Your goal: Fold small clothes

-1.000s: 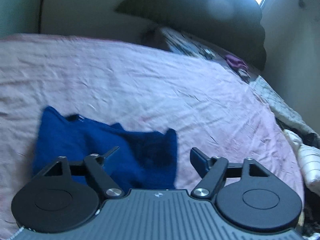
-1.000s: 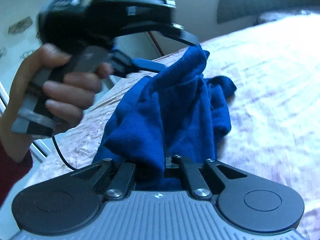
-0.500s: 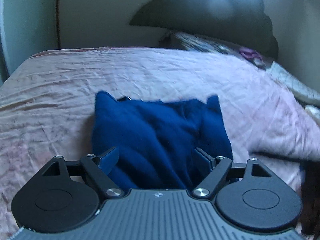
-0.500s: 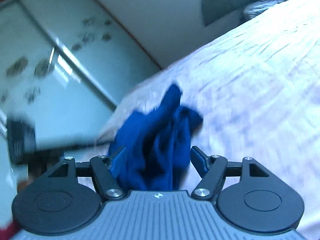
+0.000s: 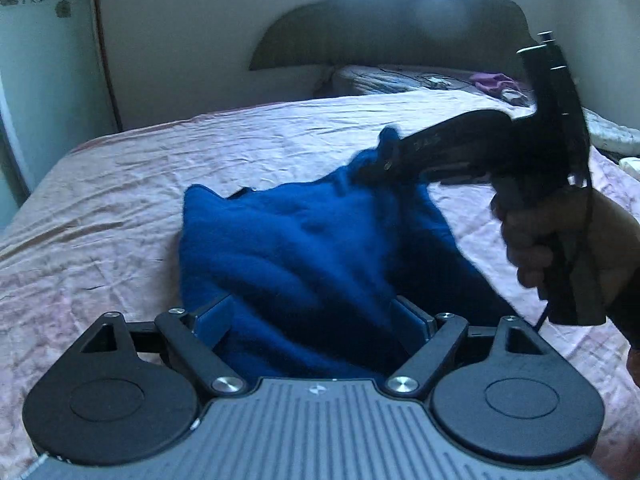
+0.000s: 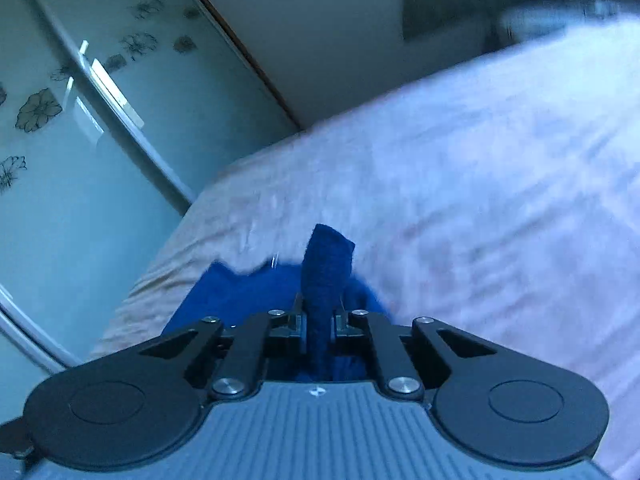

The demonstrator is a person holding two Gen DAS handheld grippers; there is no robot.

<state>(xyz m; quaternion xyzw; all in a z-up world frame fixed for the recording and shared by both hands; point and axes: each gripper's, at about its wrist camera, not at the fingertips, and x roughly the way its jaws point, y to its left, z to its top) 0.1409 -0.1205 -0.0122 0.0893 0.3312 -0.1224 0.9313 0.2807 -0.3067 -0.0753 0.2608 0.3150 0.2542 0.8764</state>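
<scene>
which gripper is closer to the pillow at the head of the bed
Right. The right gripper pinches the blue garment further up the bed toward the pillow; the left gripper sits open behind.

Deep royal blue, plain and fuzzy, on the small garment [image 5: 312, 248]. Pale pink with a faint sheen and darker crease lines on the bedsheet [image 5: 132, 216]; washed toward lilac-white in the right wrist view. Black arms and discs, grey ribbed body, silver screws, blue pads on the left claw [image 5: 320, 320]. Same black, grey and silver on the right claw [image 6: 320, 322]. Frosted pale teal with outlined flower motifs, brownish-grey, on the wardrobe door [image 6: 72, 128]. Off-white on the wall [image 5: 192, 40]. Dark grey on the scalloped headboard [image 5: 400, 24]. Purple on a crumpled cloth [image 5: 494, 80] near a light, dark-printed pillow [image 5: 400, 78].
</scene>
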